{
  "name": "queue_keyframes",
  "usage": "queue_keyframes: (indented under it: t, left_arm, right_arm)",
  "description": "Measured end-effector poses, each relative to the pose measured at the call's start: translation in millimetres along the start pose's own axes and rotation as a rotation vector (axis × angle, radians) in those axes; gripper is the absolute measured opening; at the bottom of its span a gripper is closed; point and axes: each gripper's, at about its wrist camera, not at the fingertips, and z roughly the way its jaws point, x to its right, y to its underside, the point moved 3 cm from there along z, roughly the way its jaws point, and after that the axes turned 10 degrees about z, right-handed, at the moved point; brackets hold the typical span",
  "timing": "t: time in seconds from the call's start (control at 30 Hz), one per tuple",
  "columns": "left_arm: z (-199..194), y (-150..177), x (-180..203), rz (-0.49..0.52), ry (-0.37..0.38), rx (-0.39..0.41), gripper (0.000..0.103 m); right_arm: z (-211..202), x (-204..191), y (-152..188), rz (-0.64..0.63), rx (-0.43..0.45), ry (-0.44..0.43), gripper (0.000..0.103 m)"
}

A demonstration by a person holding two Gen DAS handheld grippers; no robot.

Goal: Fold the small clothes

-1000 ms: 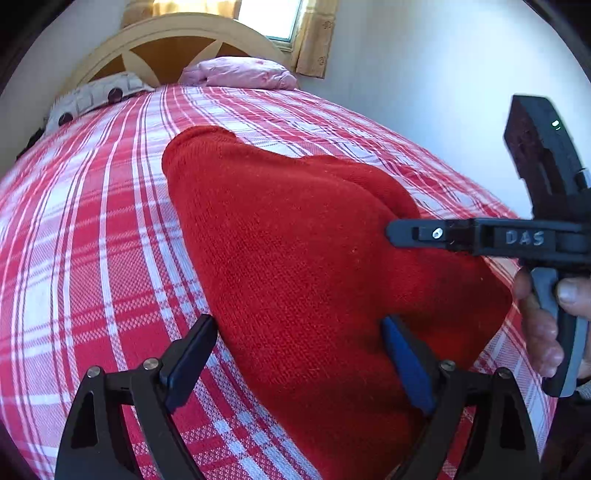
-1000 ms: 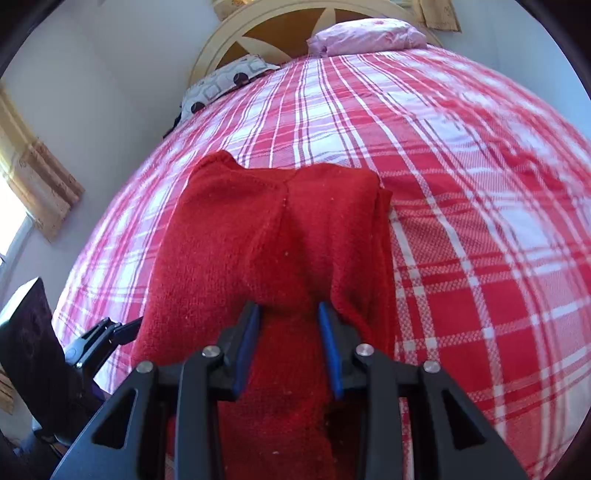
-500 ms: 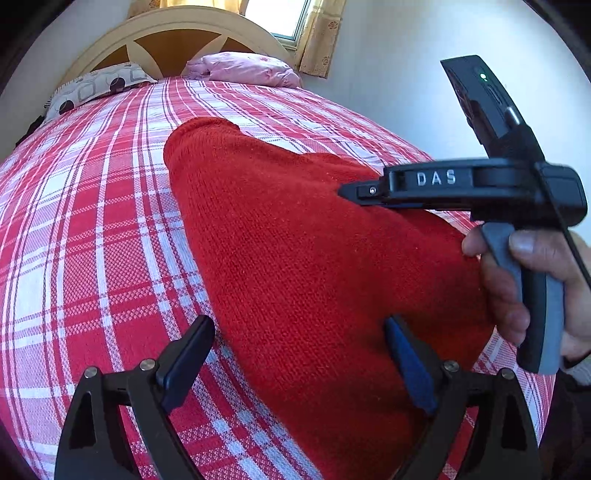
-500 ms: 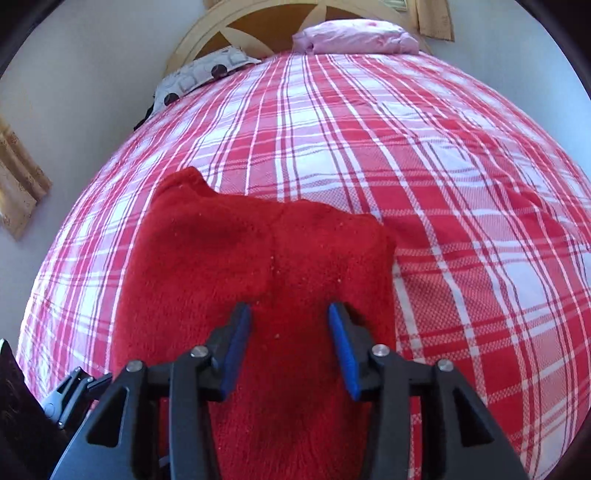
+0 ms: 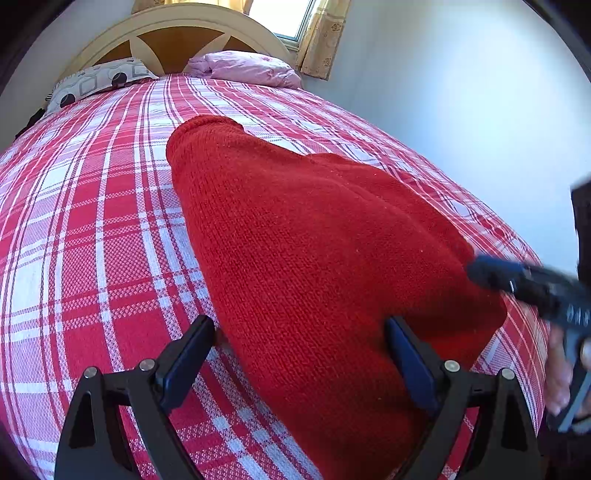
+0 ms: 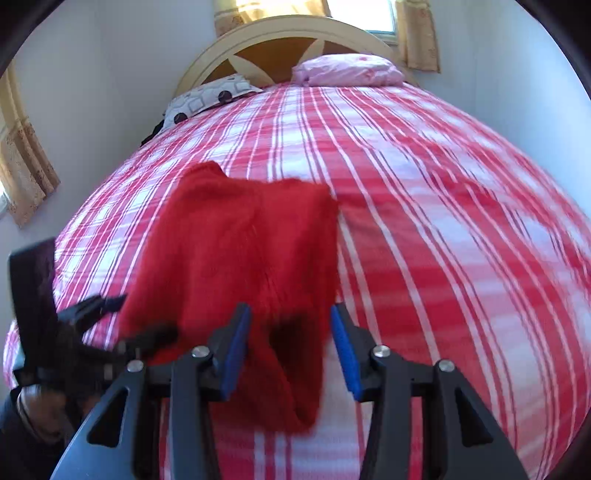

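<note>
A red knitted garment [image 5: 314,258] lies folded on the red-and-white plaid bed [image 5: 92,240]. My left gripper [image 5: 299,354] is open, its jaws wide apart over the garment's near left edge, holding nothing. The right gripper [image 5: 524,284] shows blurred at the right edge of the left wrist view, beside the garment's right corner. In the right wrist view the garment [image 6: 240,258] lies ahead. My right gripper [image 6: 291,350] is open above its near end, with the fingers apart and nothing gripped. The left gripper [image 6: 110,317] shows at the lower left.
A pink pillow [image 5: 251,68] and a grey patterned pillow [image 5: 92,81] lie at the wooden headboard [image 5: 173,33]. A white wall [image 5: 461,110] runs along the bed's right side. Curtains [image 6: 22,162] hang at the left in the right wrist view.
My right gripper let go of the garment, opened wider and drew back and down toward the near edge. The garment settled flat. My left gripper stayed open and hardly moved.
</note>
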Motion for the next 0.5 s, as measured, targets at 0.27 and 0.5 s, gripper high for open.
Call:
queue_keyframes:
  t: [0.27, 0.5]
  left_arm:
    - [-17.6, 10.3, 3.9, 0.024, -0.057, 0.012, 0.093]
    - [-23.8, 15.5, -17.7, -0.071, -0.028, 0.023, 0.093]
  right_arm:
    - [7.2, 3.3, 13.4, -0.032, -0.111, 0.018, 0.034]
    - [-32.6, -29.6, -50.0, -0.170, 0.063, 0.078, 0.037]
